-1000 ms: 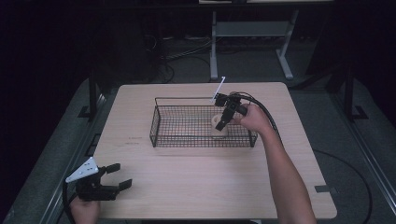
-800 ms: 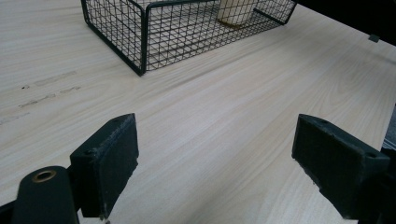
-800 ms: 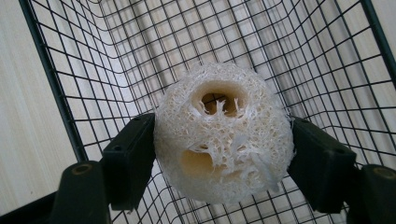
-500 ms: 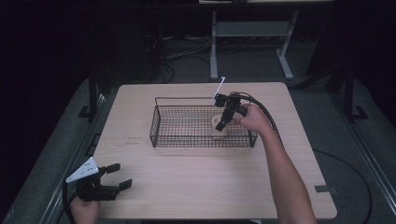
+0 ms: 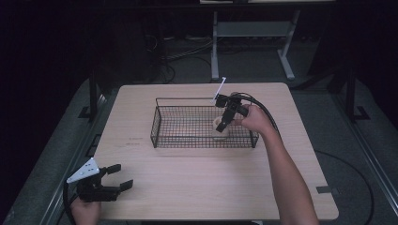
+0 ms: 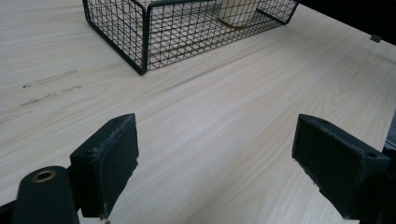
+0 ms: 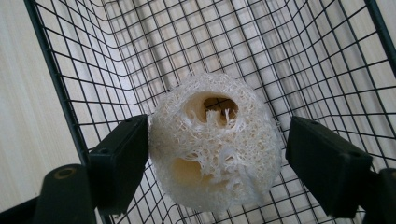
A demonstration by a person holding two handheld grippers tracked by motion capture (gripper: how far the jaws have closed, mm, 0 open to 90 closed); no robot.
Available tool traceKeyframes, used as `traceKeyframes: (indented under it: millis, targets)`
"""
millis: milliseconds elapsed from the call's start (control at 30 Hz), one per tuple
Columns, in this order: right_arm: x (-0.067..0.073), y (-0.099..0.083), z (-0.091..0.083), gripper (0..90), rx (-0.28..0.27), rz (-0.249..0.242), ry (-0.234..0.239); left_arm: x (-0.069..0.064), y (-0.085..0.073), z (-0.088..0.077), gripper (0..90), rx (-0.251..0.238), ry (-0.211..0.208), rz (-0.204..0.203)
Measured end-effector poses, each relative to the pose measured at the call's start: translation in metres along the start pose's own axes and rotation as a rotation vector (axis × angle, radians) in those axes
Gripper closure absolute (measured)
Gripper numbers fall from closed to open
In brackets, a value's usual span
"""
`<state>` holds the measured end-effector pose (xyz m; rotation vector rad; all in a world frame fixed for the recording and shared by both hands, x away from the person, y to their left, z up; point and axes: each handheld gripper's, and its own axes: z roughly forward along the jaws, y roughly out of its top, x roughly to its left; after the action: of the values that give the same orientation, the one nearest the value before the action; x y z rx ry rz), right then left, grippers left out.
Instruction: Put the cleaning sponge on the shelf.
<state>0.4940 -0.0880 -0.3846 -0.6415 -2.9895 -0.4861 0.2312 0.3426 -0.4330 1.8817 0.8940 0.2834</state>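
Your right gripper [image 5: 224, 123] is down inside the wire basket [image 5: 162, 127], at its right end, and the jaws have just been opening around the loofah [image 7: 215, 147]. In the right gripper view the pale, fibrous piece sits between the two black pads: the left pad looks to be brushing its side, though I can't be sure from this angle, while the right pad stands clear with a gap showing. So that's a loose, spread claw, not a pinch. From the high view the loofah [image 5: 220, 131] rests on the basket floor, near the right wall and toward the near side. The basket itself sits in the middle of the wooden table [image 5: 197, 187], a bit toward the far edge.

Your left gripper [image 5: 121, 177] is at the near left corner of the table, well apart from the basket, jaws spread wide with nothing but bare wood between them in the left gripper view [image 6: 215, 163].
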Motion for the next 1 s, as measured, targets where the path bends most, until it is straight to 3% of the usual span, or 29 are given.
traceKeyframes:
  millis: [433, 700, 1000]
  targets:
    - [0.003, -0.001, -0.01, 17.7, -0.033, 0.001, 0.004, 0.0, 0.0, 0.0, 13.4, 0.001, 0.002, -0.002]
    - [0.007, -0.005, -0.028, 17.1, -0.08, 0.001, -0.012, 0.0, 0.0, 0.0, 13.4, 0.002, 0.001, -0.001]
    - [0.023, -0.012, -0.052, 16.4, -0.12, -0.019, -0.035, -0.001, -0.001, -0.001, 13.4, 0.0, -0.002, 0.002]
